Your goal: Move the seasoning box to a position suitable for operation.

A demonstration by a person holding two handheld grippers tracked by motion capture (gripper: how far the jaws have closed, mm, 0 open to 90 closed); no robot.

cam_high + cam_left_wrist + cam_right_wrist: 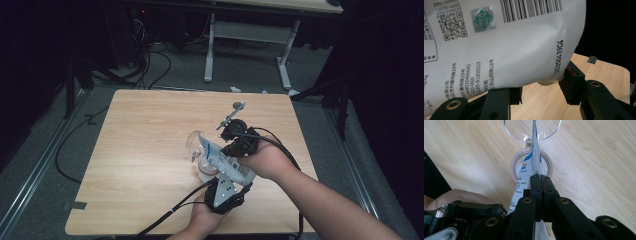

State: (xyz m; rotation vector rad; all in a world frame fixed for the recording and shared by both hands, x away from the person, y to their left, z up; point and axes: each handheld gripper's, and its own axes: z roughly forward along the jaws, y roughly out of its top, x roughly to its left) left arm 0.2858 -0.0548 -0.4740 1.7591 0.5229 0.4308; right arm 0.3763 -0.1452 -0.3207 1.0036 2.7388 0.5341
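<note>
A: Wood-grain table (pixel 150 165), pale, carries everything. Largest item in work is the white pouch (pixel 223 161), held tilted above the middle of the tabletop, upper corner toward the far-left.

B: Surface of the pouch?

A: Glossy white film. Left gripper view shows the pouch (pixel 506 47) with a black barcode, a QR code, a green-and-silver seal, lines of printed text and a date code running up one edge. Slight dent near that edge. Right gripper view shows blue print on the pouch (pixel 534 152), seen edge-on.

B: Grippers relative to it?

A: Left gripper (pixel 541 92) sits under the pouch's lower end, nearest the person; jaws stand part-spread, one at each side of the bulging bottom, both touching the film. Right gripper (pixel 541 182) comes in from the right side; jaws pressed together, pinching the flat edge of the pouch.

B: Below the pouch?

A: Clear glass cup (pixel 532 130), beyond the pouch's far tip in the right gripper view. Nearer, a tape roll (pixel 547 162) lies flat on the table directly beneath the pouch.
</note>
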